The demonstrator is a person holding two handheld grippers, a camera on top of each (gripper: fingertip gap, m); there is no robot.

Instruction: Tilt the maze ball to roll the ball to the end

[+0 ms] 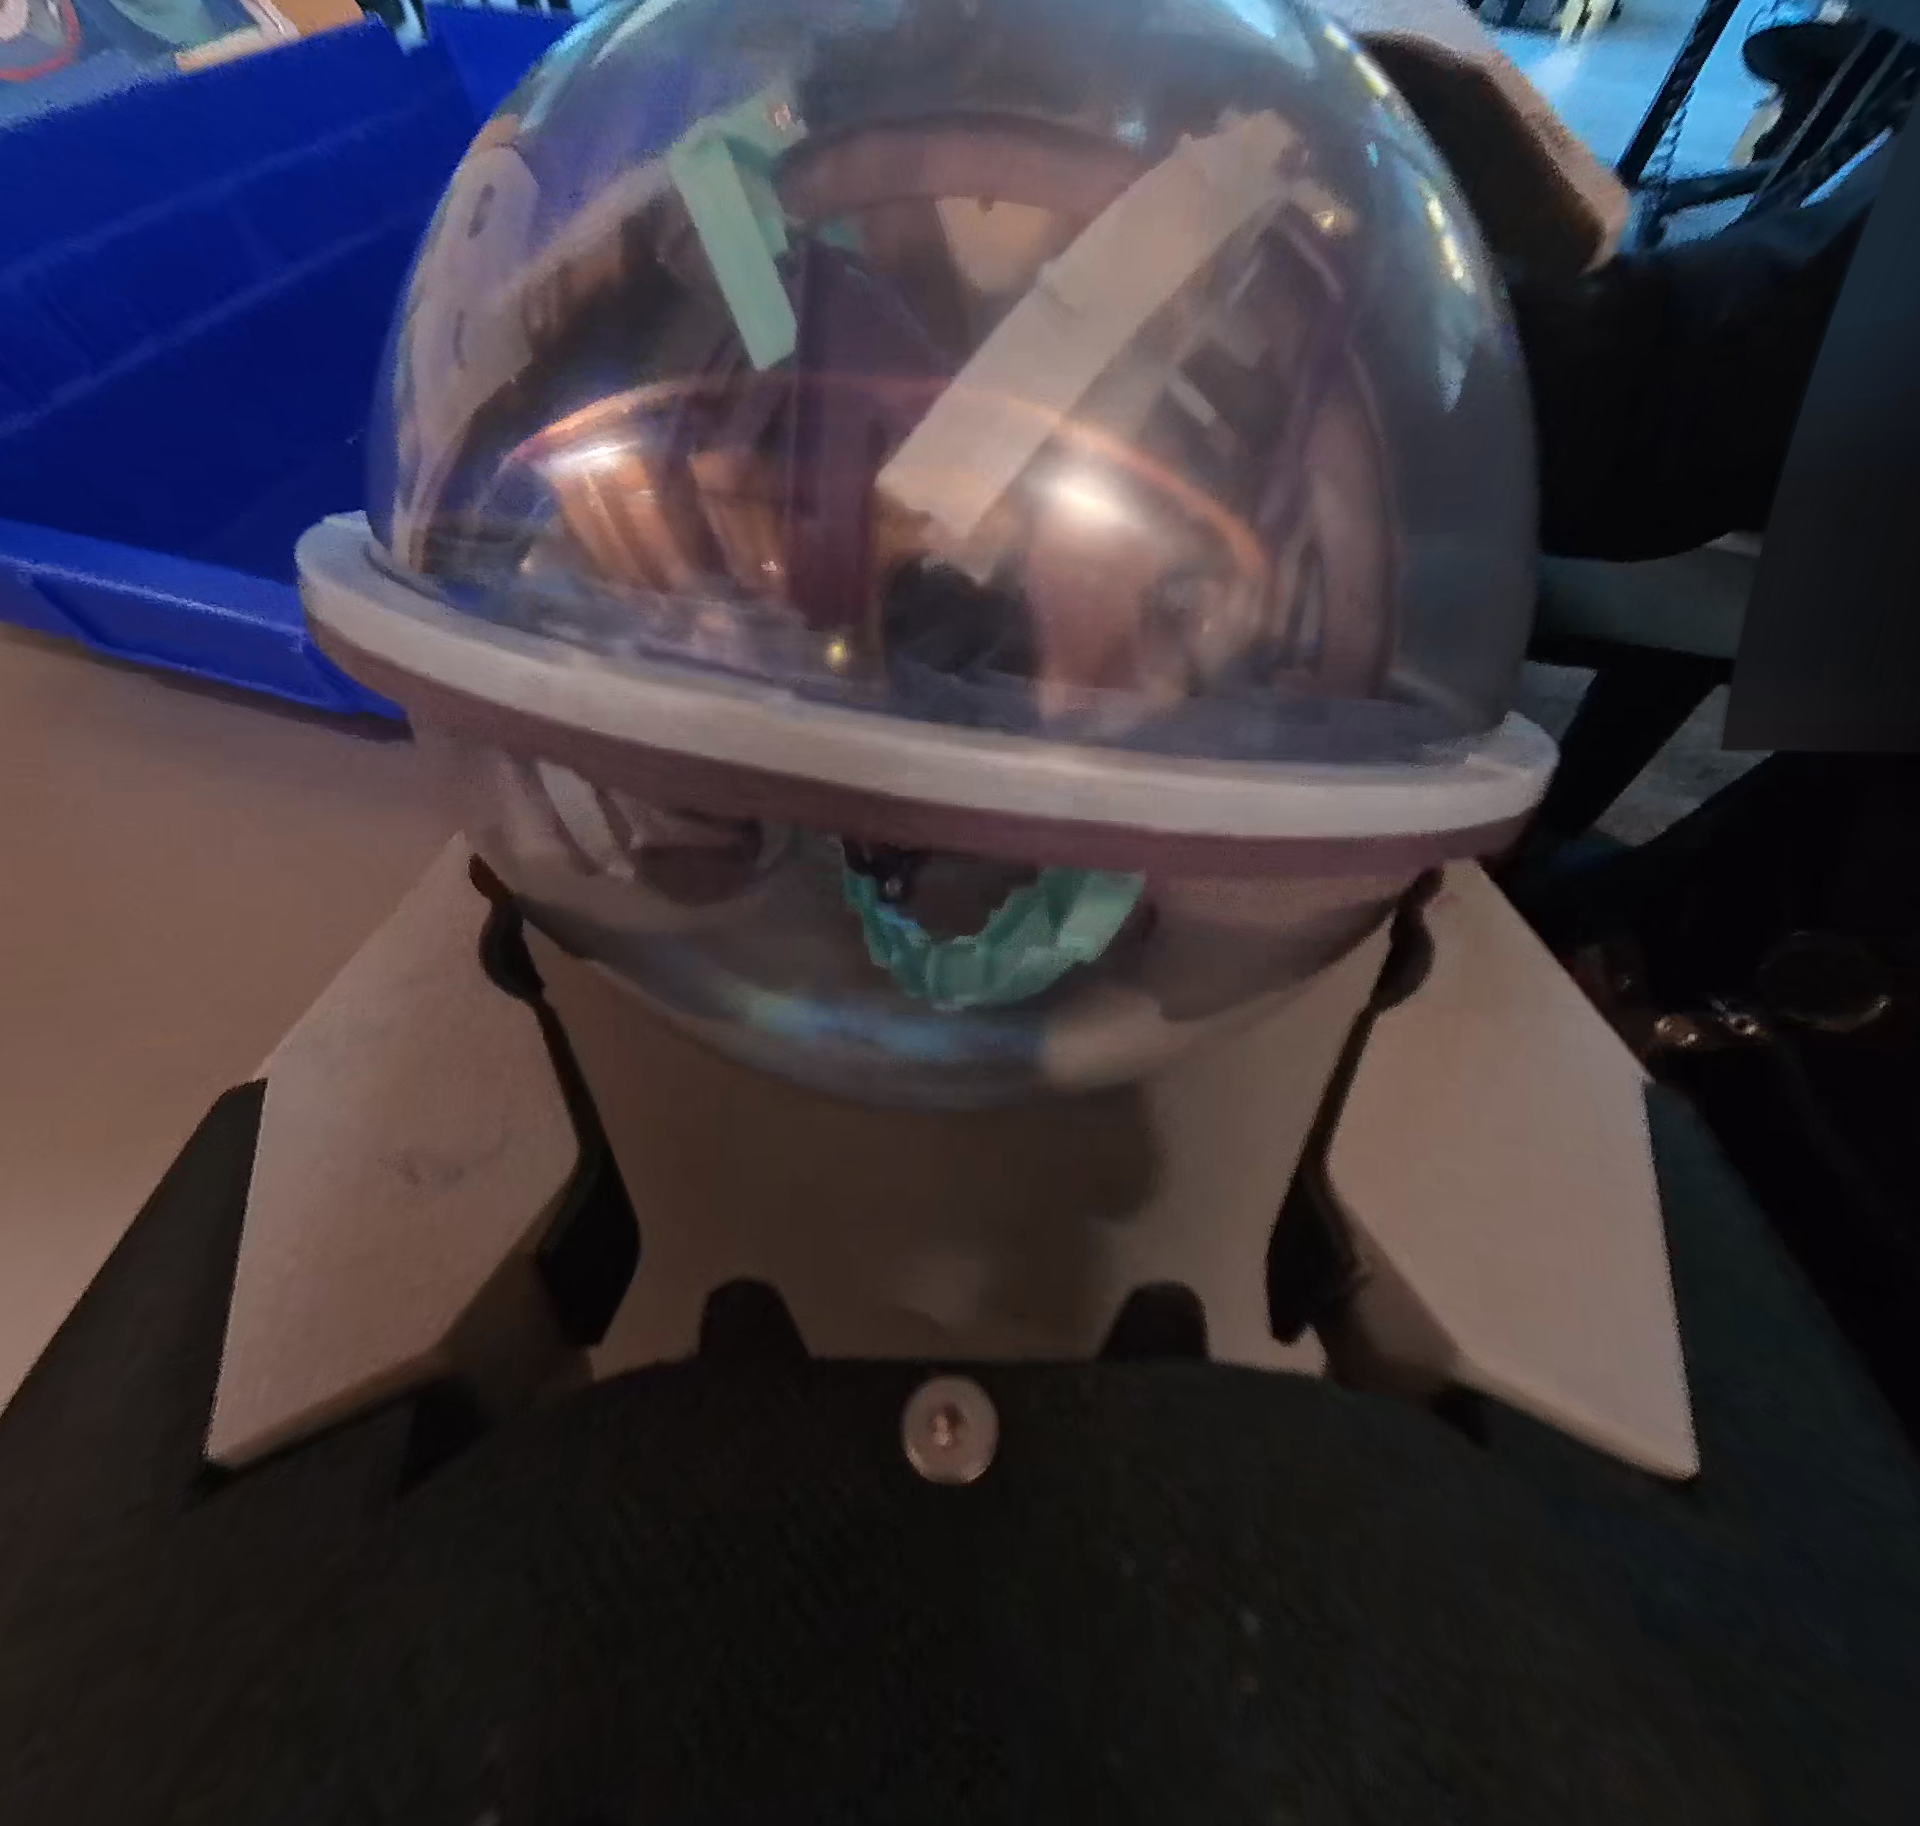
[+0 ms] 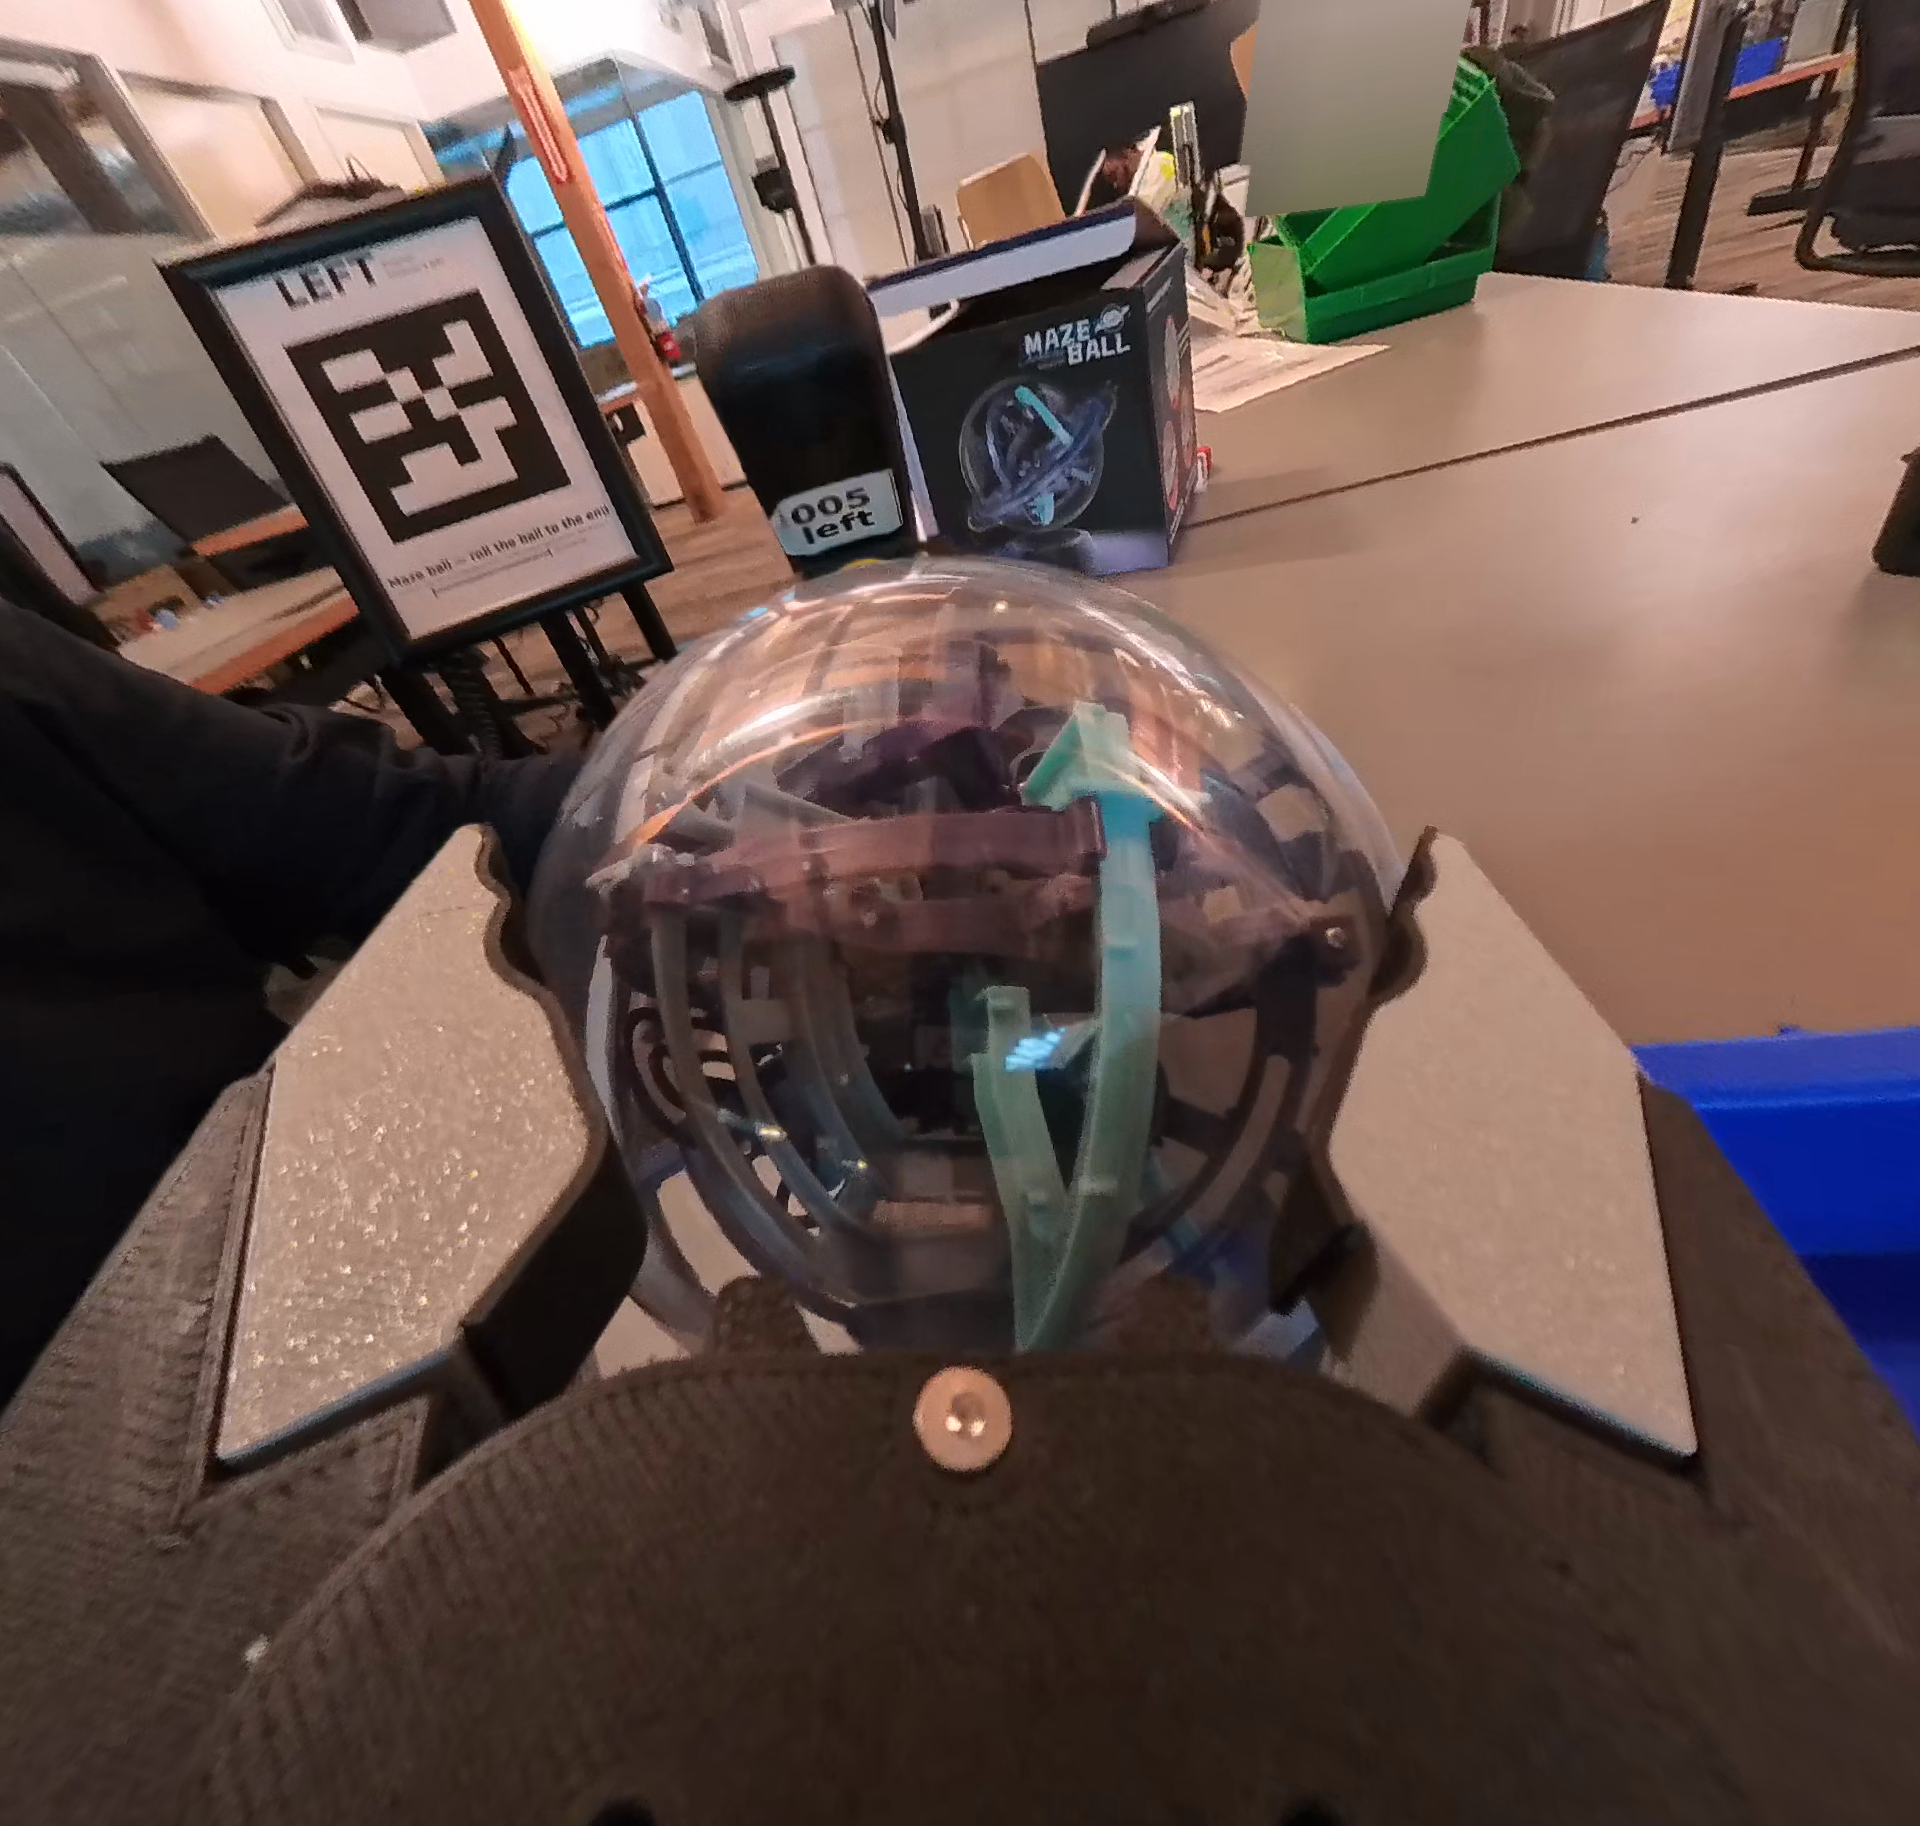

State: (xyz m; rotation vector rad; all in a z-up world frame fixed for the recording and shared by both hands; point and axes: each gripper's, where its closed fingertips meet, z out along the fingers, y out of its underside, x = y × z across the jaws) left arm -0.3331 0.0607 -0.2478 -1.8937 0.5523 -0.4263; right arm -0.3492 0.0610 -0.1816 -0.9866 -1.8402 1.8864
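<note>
Both fingers [image 2: 1444, 903] clamp maze ball [image 2: 956, 945] above grey table [image 2: 1558, 685].

The maze ball [image 2: 956, 997] sits between the two fingers of the right gripper [image 2: 961, 903], one finger [image 2: 457, 997] at its left flank and one at its right. The left gripper [image 1: 956, 903] grips the same ball from the opposite side, below the ball's ring [image 1: 914, 737]. The ball is above the table [image 2: 1558, 737]. In the right wrist view, a box [image 2: 1049, 426] stands on the table behind the ball, a framed sign [image 2: 416, 405] stands behind and to the left, and stacked bins [image 2: 1392, 238] lie far behind to the right. A bin [image 1: 208, 322] lies left of the ball in the left wrist view.
</note>
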